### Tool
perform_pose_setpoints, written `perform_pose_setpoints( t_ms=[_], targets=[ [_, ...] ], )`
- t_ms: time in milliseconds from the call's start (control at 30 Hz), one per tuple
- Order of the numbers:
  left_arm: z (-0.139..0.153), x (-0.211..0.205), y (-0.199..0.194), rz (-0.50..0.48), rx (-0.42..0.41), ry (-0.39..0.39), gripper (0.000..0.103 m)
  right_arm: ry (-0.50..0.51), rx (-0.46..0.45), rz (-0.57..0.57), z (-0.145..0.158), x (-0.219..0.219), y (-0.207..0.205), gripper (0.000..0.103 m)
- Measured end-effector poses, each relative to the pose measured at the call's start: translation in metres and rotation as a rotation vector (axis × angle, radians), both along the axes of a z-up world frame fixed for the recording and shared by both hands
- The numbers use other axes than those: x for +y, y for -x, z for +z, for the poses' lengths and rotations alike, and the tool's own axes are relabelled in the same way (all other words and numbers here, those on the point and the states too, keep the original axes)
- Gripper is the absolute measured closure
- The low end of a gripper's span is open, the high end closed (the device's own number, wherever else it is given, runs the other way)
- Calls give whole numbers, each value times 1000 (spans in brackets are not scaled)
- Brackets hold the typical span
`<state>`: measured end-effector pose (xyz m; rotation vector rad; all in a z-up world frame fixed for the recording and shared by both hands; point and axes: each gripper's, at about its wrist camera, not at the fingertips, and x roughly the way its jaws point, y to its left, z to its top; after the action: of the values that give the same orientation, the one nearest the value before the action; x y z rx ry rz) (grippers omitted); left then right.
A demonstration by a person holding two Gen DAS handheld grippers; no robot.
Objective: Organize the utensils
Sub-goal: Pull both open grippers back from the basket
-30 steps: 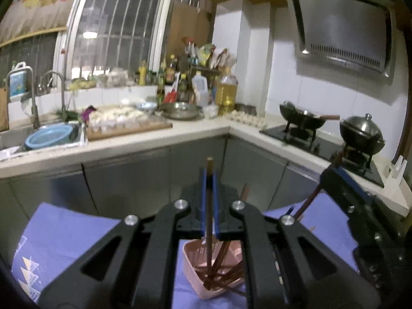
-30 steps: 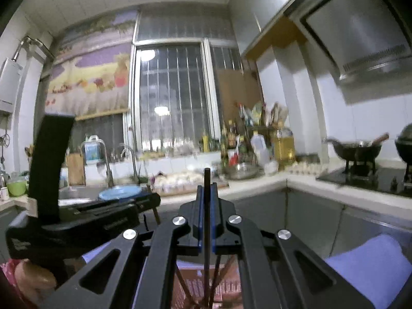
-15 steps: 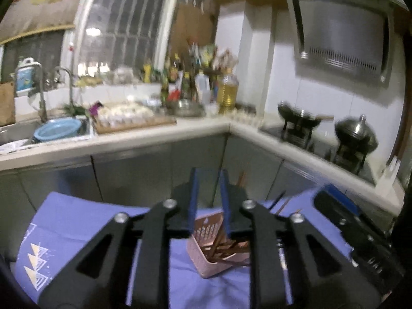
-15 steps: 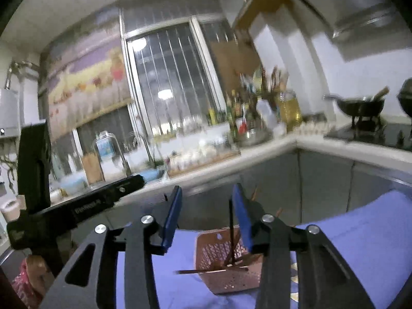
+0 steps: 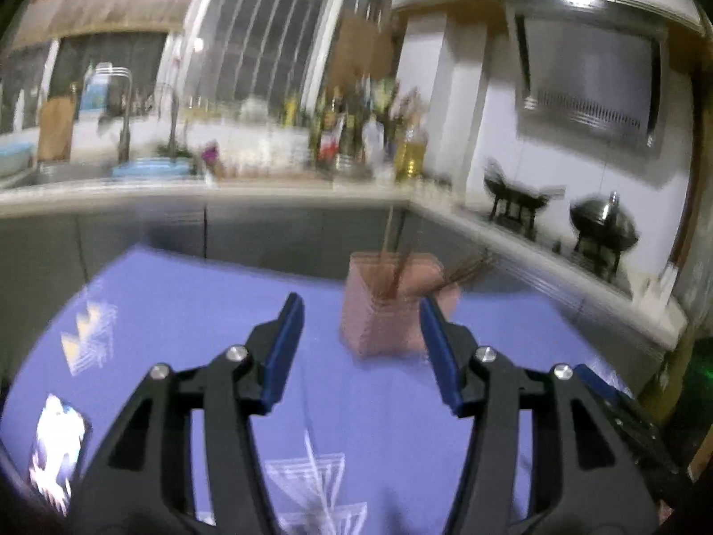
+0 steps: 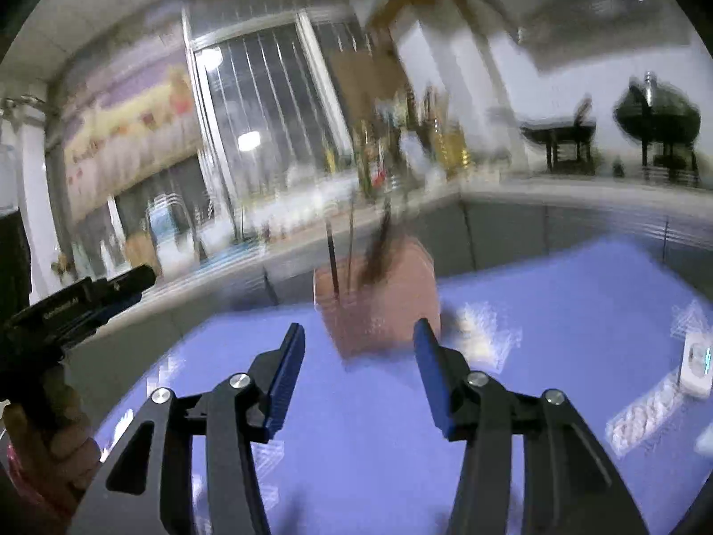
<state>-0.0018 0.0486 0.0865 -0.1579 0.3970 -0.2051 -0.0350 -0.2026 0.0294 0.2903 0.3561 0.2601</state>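
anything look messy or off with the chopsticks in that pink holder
Somewhat. The chopsticks in the pink holder splay unevenly: some stand upright, others lean far right over its rim. The holder itself looks upright on the blue cloth.

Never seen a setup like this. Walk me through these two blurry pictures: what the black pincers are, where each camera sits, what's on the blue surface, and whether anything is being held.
No robot here: a person holds a hand-operated two-finger tool in each hand, and each carries a fisheye camera looking out along its fingers. One picture comes from the left tool, the other from the right tool; the black arms with blue pads are each tool's own fingers. Both tools are open and hold nothing. At the left edge of the right view you can see the person's hand gripping the other tool. Ahead of both, on a blue cloth, stands a pink basket with dark chopsticks sticking up from it. Behind is a kitchen counter. Motion blurs the finer detail.
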Motion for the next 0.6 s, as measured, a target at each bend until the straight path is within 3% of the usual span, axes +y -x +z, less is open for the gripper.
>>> perform_pose_setpoints(
  t_ms=[100, 200, 267, 367, 600],
  targets=[
    [-30, -20, 9, 0, 71, -77, 51, -40, 90, 22, -17, -1, 0, 51],
    [-45, -34, 15, 14, 104, -135, 51, -64, 107, 33, -18, 0, 6, 51],
    [-47, -38, 21, 26, 105, -153, 51, -71, 95, 36, -18, 0, 12, 51],
    [-45, -40, 24, 48, 103, -165, 41, -83, 85, 47, -15, 0, 19, 51],
    [-38, -34, 28, 85, 103, -161, 39, -98, 79, 71, -12, 1, 28, 49]
  ],
)
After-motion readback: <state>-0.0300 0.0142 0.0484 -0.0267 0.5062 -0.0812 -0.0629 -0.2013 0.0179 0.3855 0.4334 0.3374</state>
